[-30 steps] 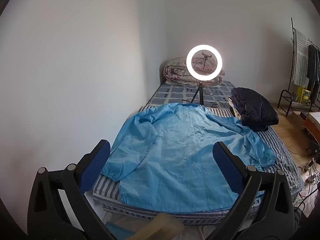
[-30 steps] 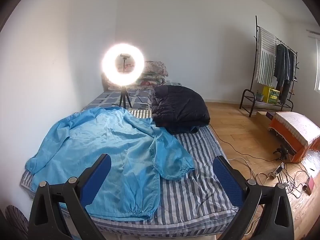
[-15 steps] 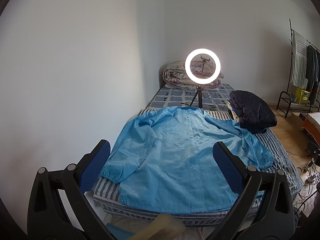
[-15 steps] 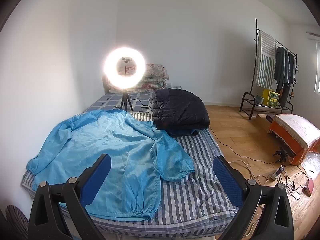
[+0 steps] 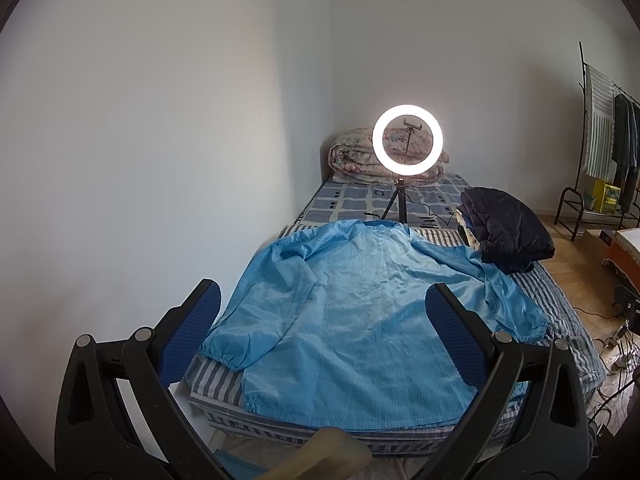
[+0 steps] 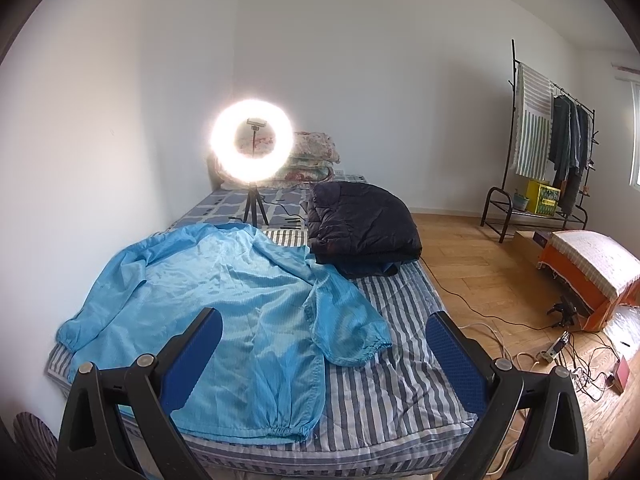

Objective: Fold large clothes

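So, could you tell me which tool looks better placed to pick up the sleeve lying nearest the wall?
Probably the left tool. Its view faces the blue jacket squarely, with the wall-side sleeve cuff beside its left finger. The right tool is open too, but sits nearer the other sleeve.

A home bedroom — bed [image 6: 400, 392], folded quilt [image 5: 356, 156], clothes rack [image 6: 552, 148].

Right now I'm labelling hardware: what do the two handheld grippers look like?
Both look alike: the left gripper and right gripper have black plastic linkage arms with round silver pivot bolts and flat, textured blue finger pads. No cables, markings or sleeves are visible.
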